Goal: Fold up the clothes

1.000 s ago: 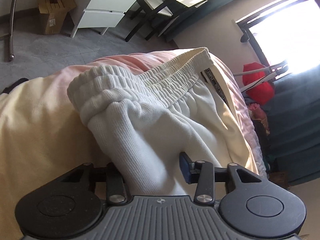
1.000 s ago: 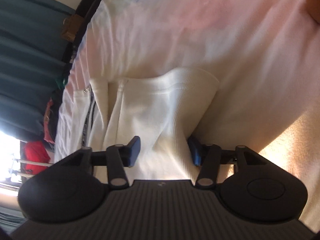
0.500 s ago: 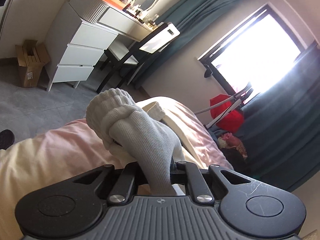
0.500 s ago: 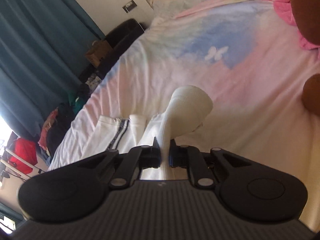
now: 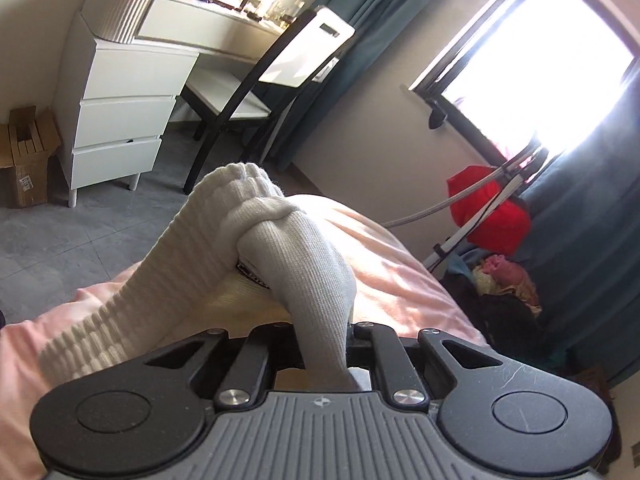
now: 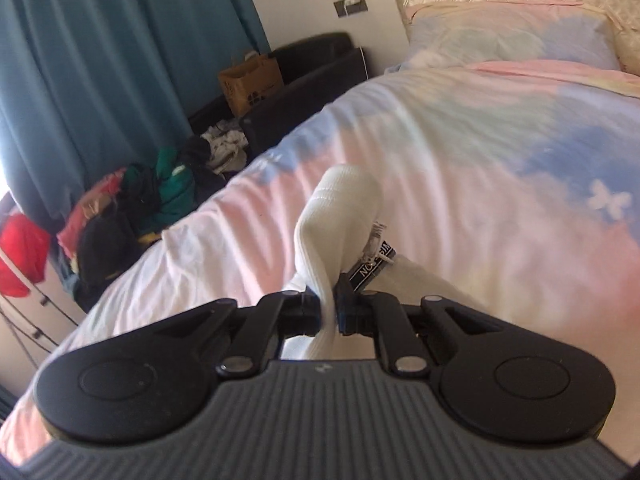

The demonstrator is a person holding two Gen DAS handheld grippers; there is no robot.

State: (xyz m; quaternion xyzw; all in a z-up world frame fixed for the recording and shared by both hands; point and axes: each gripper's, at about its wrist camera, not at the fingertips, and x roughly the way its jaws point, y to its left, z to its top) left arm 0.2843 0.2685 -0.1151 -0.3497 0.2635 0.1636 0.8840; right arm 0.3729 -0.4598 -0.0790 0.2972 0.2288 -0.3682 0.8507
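Room: bedroom, daylight blazing through the window (image 5: 540, 60) at two o'clock in the left wrist view, teal curtains (image 6: 100, 60) hanging on the far wall.
Bed: pastel bedspread (image 6: 500, 168) in pink, blue and pale yellow fills the right wrist view, with a pillow (image 6: 512, 36) up at one o'clock.
Left tongs (image 5: 320, 336): pressed together, and they're pinching a bunched ribbed fold of the white garment (image 5: 296, 264) right at the tips.
Garment, left view: it rises from the grip toward twelve o'clock, and a ribbed band drapes off to eight o'clock over the pink bedding.
Right tongs (image 6: 329, 312): clamped tight too, pinching a narrow gather of the same white garment (image 6: 340, 216).
Garment, right view: a rounded ribbed cuff pokes up at twelve o'clock above the grip, and a black woven label (image 6: 372, 268) dangles just beside it at one o'clock.
Background, left view: white dresser (image 5: 124, 104) at ten o'clock, black-framed chair (image 5: 272, 92) beside it, cardboard box (image 5: 24, 164) on the grey floor at nine o'clock.
Background, right view: heap of clothes (image 6: 132, 208) on the floor at nine o'clock, beside the bed.
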